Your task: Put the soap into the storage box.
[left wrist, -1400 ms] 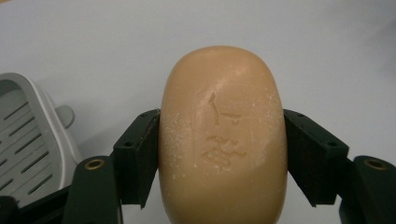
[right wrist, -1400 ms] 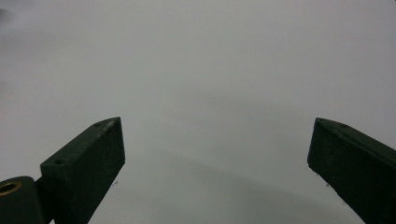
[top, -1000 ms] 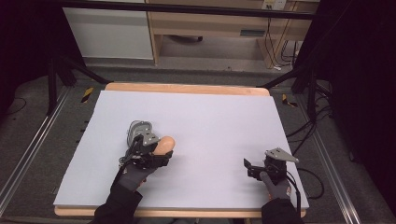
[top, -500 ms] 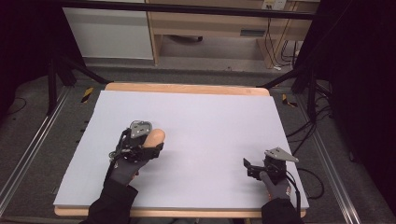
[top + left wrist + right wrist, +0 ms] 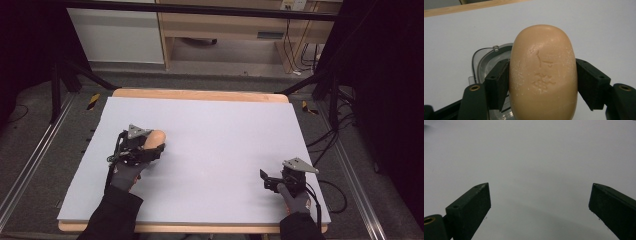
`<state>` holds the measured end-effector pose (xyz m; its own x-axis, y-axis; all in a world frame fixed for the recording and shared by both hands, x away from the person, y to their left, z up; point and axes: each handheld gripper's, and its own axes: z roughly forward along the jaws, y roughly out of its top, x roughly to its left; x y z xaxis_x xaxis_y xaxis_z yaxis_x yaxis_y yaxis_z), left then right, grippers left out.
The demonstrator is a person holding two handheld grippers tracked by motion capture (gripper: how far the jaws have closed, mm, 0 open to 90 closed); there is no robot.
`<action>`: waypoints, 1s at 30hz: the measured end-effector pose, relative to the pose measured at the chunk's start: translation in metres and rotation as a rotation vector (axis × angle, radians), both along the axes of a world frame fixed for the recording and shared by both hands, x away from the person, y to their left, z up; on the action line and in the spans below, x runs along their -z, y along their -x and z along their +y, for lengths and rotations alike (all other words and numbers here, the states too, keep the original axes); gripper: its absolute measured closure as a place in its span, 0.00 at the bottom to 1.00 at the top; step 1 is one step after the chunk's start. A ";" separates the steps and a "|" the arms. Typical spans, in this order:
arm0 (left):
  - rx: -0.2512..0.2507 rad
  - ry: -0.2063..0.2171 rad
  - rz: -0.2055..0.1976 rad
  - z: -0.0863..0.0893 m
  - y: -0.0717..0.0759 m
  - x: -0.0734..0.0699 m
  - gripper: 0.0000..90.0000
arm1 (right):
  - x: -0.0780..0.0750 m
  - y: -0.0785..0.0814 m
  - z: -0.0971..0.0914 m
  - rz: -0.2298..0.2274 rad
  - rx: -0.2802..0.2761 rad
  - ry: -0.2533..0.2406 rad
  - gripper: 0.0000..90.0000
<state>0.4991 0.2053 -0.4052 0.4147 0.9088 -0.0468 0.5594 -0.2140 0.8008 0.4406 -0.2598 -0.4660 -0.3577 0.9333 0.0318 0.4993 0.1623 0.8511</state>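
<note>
soap in hand, dish just below

we have the bar of soap [image 5: 543, 75] clamped in our left gripper [image 5: 543, 82]: both black jaws press flat against its long sides, closed as far as the bar allows, and the stamped face looks up at the camera. in the high view the same bar [image 5: 156, 137] pokes out ahead of the left gripper [image 5: 142, 147], over the left half of the table [image 5: 225, 130].

behind and beneath the bar, the left gripper view shows a grey soap dish [image 5: 486, 60] with a raised rim, lying on the white surface. the bar hides most of it, and we cannot tell whether the soap's underside touches the dish or hangs just above it.

our right gripper [image 5: 272, 181] sits near the front right corner of the table, well apart from the work. its jaws stand wide apart with nothing between them; past them lies bare white tabletop.

our reading of progress: the grasp is made and secure, so that part is done. what is left, as we judge it, is to settle the bar where it belongs, either down into the dish or clear of it, and then let the jaws go. the right gripper has no share in the work yet.
</note>
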 end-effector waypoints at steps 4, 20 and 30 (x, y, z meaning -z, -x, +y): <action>-0.027 0.011 0.006 0.006 -0.004 0.003 0.35 | 0.000 0.000 0.001 -0.002 0.002 0.003 0.05; -0.048 -0.008 0.044 0.010 -0.015 0.020 0.35 | 0.001 -0.001 0.001 0.002 -0.004 0.014 0.05; -0.053 -0.014 0.051 0.010 -0.018 0.025 0.35 | 0.002 -0.001 0.002 0.005 -0.006 0.016 0.05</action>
